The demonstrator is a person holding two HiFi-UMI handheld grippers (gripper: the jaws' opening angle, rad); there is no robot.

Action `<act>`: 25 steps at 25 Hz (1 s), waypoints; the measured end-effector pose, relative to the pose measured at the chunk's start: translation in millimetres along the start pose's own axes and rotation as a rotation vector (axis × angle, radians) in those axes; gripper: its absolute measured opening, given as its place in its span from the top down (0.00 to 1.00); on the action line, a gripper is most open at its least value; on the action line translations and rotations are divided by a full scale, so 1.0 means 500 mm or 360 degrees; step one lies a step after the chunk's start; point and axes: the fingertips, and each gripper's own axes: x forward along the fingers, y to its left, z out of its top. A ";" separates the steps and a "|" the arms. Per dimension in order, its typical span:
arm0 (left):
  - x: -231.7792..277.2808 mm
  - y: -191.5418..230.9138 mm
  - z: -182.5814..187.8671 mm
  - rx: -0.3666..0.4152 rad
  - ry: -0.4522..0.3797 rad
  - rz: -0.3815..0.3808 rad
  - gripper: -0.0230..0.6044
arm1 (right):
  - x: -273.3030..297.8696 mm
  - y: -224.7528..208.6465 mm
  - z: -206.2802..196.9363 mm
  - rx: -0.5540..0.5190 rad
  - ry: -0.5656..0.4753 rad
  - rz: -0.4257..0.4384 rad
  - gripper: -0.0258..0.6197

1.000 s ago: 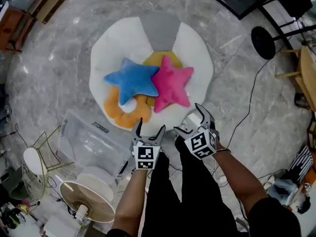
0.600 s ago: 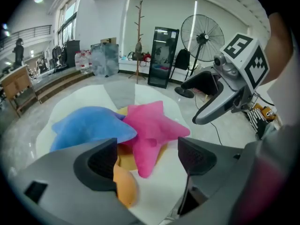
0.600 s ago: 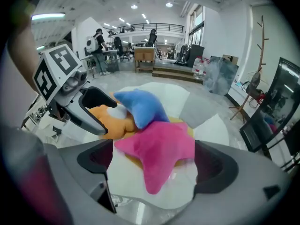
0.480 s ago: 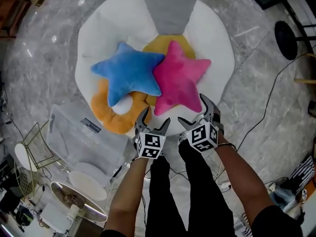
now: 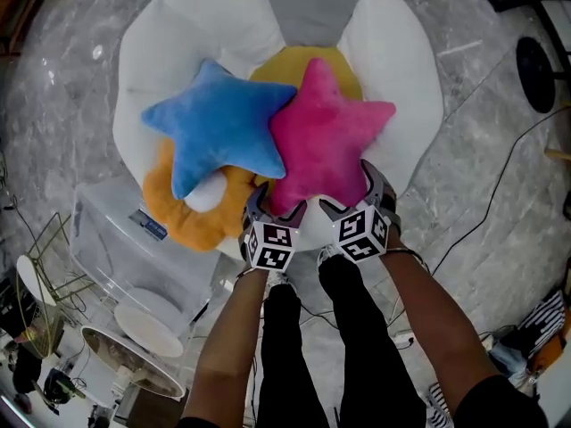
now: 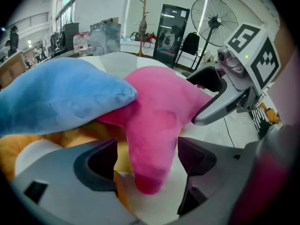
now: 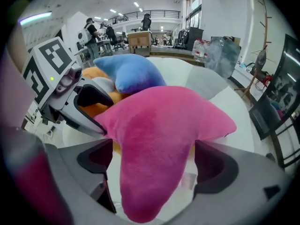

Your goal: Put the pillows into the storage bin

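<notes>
- The pink star pillow (image 5: 326,141) lies on the white cushion (image 5: 401,78), with one arm tucked beside the blue star pillow (image 5: 219,127) and over the orange ring pillow (image 5: 178,217)
- The left gripper (image 5: 275,208) has its jaws spread wide, and one lower arm of the pink star sits between them; nothing is squeezed yet
- The right gripper (image 5: 350,193) is just beside it, also gaping, with the star's other near arm filling the gap between its jaws
- The step in hand looks like a two-point pick of the pink star
- To do it well, push each gripper in a little deeper so the jaws close on the thick root of an arm, not on the soft tip, which would likely slip out
- Close both together and lift evenly, so the blue star slides off and is not dragged along
- The clear storage bin (image 5: 111,266) stands on the floor to the left of the cushion, so the carry goes left and down
</notes>
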 end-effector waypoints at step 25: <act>-0.010 -0.074 0.065 -0.0115 0.0001 -0.0091 0.61 | -0.041 -0.038 0.006 -0.0030 0.0000 -0.0039 0.43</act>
